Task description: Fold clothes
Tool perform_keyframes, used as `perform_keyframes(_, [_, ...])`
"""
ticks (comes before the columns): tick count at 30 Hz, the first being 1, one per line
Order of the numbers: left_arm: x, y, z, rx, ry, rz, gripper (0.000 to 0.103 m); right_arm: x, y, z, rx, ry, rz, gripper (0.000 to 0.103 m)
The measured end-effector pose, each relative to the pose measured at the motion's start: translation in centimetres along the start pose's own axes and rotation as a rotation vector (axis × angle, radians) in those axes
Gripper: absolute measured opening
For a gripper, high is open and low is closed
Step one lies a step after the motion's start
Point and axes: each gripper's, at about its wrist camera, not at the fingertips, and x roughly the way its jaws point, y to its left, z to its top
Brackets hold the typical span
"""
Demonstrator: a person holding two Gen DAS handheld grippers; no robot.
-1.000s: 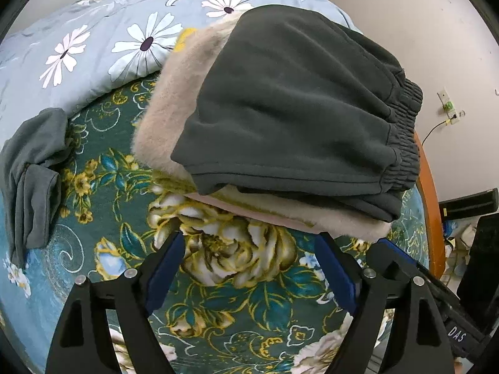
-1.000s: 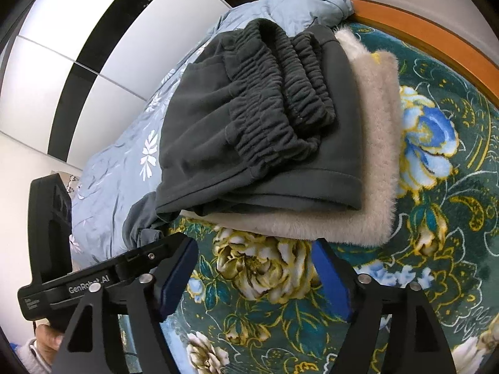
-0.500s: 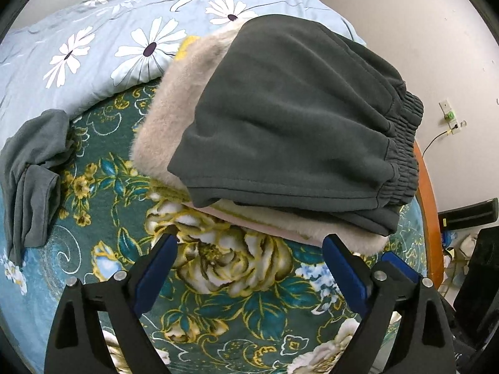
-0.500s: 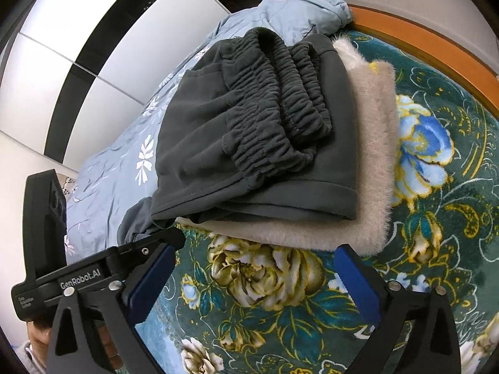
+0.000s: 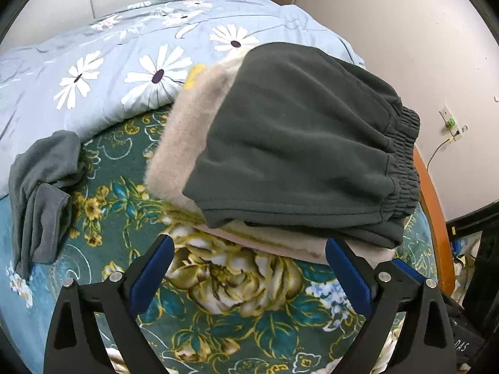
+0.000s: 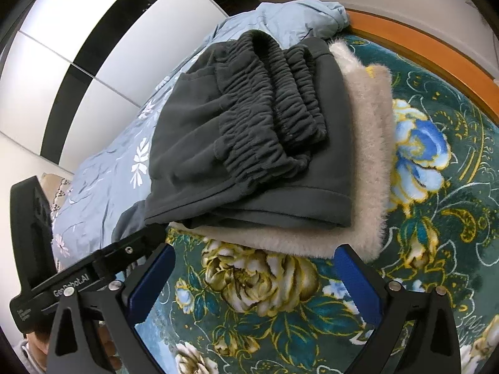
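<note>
Folded dark grey sweatpants (image 5: 299, 149) lie on top of a folded beige fluffy garment (image 5: 184, 143), stacked on a green floral blanket (image 5: 243, 286). The right wrist view shows the same pants (image 6: 249, 143) with the elastic waistband up, on the beige garment (image 6: 368, 162). My left gripper (image 5: 249, 265) is open and empty, just in front of the stack. My right gripper (image 6: 255, 274) is open and empty, also just short of the stack. A crumpled grey garment (image 5: 43, 193) lies unfolded at the left.
A light blue daisy-print duvet (image 5: 124, 56) lies behind the stack. The wooden bed edge (image 5: 433, 218) runs along the right, with a wall and socket (image 5: 449, 121) beyond. The left gripper's body (image 6: 78, 277) shows at lower left in the right wrist view.
Both grippers have drawn back a little from the stack and opened wider. The clothes have not moved.
</note>
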Motion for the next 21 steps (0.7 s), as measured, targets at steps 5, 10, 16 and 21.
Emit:
perform_keyframes(5, [0.5,0.6,-0.1,-0.013,0.008,0.023,0.098,0.1,0.0,0.0,-0.002,-0.002,-0.005,0.103])
perform_keyframes(10, [1.1,1.0,-0.4,-0.015,0.025,0.029,0.098,0.3,-0.2,-0.2,0.004,0.004,-0.006,0.103])
perform_keyframes(16, [1.6,0.6,-0.5,0.004,0.037,0.031,0.098,0.6,-0.3,-0.2,0.007,0.01,-0.011,0.103])
perform_keyframes(21, [1.8,0.5,-0.3,0.007,0.037,0.027,0.098,0.7,-0.4,0.0,0.01,0.009,-0.011,0.103])
